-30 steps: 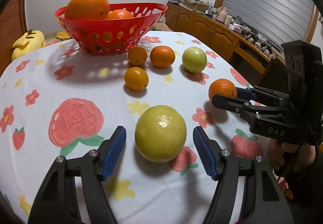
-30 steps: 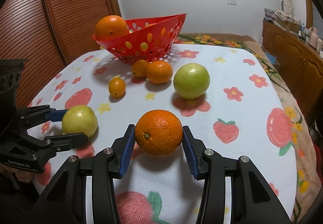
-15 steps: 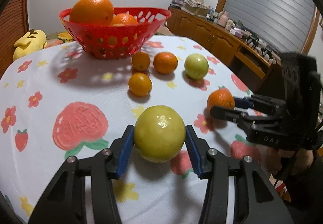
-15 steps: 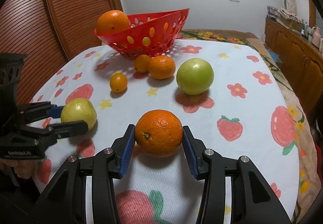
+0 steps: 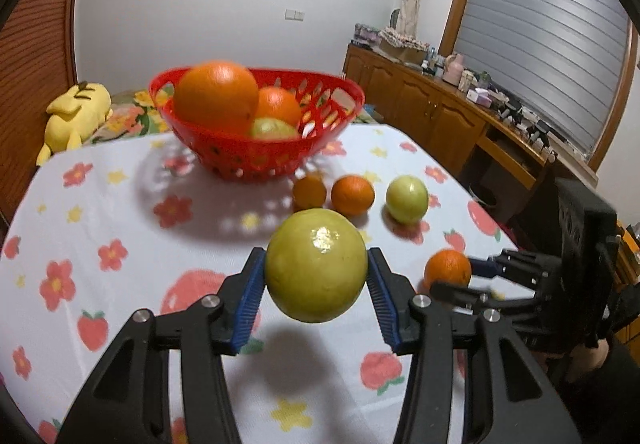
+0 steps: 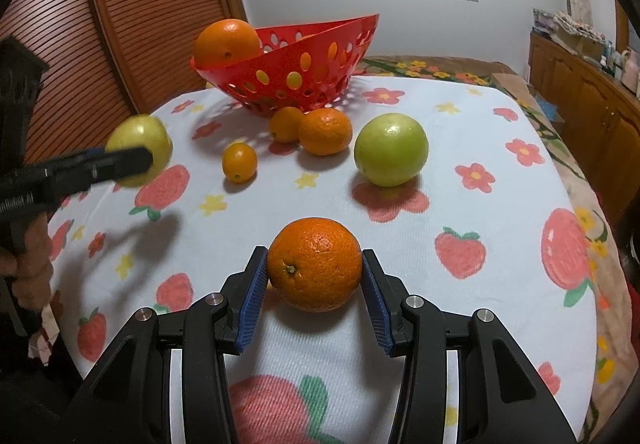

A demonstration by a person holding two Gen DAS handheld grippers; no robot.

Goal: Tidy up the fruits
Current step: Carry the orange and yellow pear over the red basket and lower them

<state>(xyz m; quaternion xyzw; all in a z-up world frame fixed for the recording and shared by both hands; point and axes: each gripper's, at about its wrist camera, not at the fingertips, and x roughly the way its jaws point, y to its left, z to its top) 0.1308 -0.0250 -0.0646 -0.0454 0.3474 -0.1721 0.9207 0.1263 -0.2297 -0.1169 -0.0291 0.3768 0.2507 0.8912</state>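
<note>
Your left gripper (image 5: 316,280) sits at the centre of the left wrist view, its blue ribbed pads (image 5: 250,298) pressed on both sides of a large round yellow-green fruit (image 5: 316,264); the fruit is off the cloth, with its shadow lying below it on the white tablecloth printed with flowers and strawberries (image 5: 120,228); in the right wrist view the same fruit (image 6: 138,150) appears at the left edge, held above the cloth.

Your right gripper (image 6: 314,280) sits at lower centre of the right wrist view, blue pads against both sides of a dimpled round orange (image 6: 314,264); whether the orange rests on the cloth or is just raised, you cannot tell from these views; in the left wrist view it (image 5: 448,269) shows at right of centre.

The red perforated plastic basket (image 6: 304,56) stands at upper centre of the right wrist view; a big orange (image 5: 216,96), a smaller orange (image 5: 280,104) and a greenish fruit (image 5: 274,128) lie in it.

Loose on the cloth in front of the basket: a small oval orange fruit (image 6: 239,162), a small round orange fruit (image 6: 285,123) touching a mandarin (image 6: 325,131), and a second green round fruit (image 6: 391,149) to their right.

A yellow plush toy (image 5: 76,116) lies at the left edge beyond the table; a wooden sideboard crowded with small items (image 5: 460,108) runs along the right.
</note>
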